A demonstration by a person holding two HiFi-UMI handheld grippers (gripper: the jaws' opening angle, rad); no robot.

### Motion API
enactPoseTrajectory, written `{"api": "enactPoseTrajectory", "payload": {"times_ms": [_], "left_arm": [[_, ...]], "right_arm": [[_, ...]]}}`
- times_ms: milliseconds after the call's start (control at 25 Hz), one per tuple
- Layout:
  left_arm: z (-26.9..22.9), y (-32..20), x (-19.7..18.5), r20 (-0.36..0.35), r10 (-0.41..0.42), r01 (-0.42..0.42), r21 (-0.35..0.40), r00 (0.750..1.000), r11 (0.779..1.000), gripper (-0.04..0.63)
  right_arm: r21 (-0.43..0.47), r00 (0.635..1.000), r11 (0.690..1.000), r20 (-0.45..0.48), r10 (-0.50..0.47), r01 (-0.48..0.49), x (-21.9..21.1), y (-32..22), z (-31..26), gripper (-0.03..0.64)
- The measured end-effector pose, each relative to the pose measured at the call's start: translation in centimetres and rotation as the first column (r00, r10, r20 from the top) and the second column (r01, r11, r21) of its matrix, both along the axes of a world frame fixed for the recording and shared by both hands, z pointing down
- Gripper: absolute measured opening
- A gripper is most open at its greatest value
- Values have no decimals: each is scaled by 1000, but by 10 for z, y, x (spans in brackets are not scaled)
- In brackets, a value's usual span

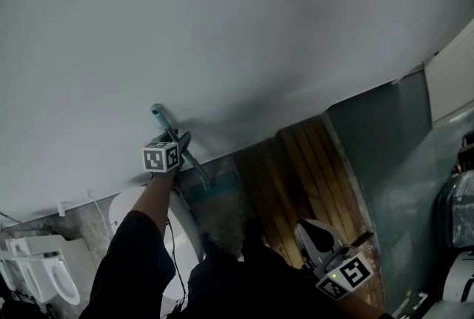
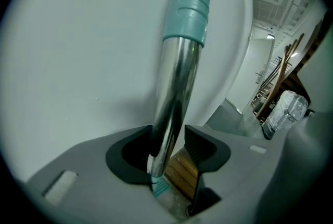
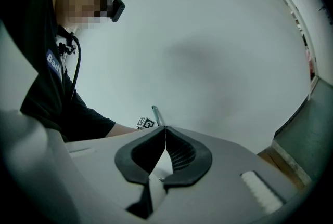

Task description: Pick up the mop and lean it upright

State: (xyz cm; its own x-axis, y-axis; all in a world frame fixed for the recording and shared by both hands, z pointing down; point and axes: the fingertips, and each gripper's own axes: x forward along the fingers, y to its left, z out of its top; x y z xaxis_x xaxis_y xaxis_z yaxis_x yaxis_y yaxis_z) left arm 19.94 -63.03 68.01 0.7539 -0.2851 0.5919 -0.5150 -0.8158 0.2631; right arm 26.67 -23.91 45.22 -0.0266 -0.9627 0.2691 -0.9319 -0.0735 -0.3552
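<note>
Beside the pale wall (image 2: 78,36), the left gripper (image 2: 169,139) stands parted around the mop handle (image 2: 176,80), one pad touching it; the right gripper (image 3: 165,139) is closed on nothing.

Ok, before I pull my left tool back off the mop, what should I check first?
1. Handle leans on the wall: ok, its teal grip end rests against it.
2. Left tool let go: ok, its jaws are apart and the handle stands between them with a gap on one side.
3. Handle free on the other side: cannot tell, it lies close against that jaw.
4. Mop head seated firmly: cannot tell, it is too dark down there.
5. Right tool out of the way: ok, it is shut, empty and held low, away from the handle.
</note>
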Motion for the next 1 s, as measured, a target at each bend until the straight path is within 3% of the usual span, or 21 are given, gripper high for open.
{"api": "enactPoseTrajectory", "payload": {"times_ms": [280,600,880,1000], "left_arm": [[8,-4,-14,45,-47,48,-26,998,999,270],[12,3,-44,57,-123,125,-47,991,991,284],[-10,33,-70,47,-165,167,-24,985,986,284],[-38,54,-83,27,-186,186,20,982,982,284]], "right_arm": [[7,1000,1000,1,-26,26,-1,-2,0,12],[25,998,998,-7,-63,63,-3,1,-6,14],[82,982,979,22,-187,185,-5,-15,-11,14],[112,965,962,51,-256,249,-9,-21,-9,14]]}}
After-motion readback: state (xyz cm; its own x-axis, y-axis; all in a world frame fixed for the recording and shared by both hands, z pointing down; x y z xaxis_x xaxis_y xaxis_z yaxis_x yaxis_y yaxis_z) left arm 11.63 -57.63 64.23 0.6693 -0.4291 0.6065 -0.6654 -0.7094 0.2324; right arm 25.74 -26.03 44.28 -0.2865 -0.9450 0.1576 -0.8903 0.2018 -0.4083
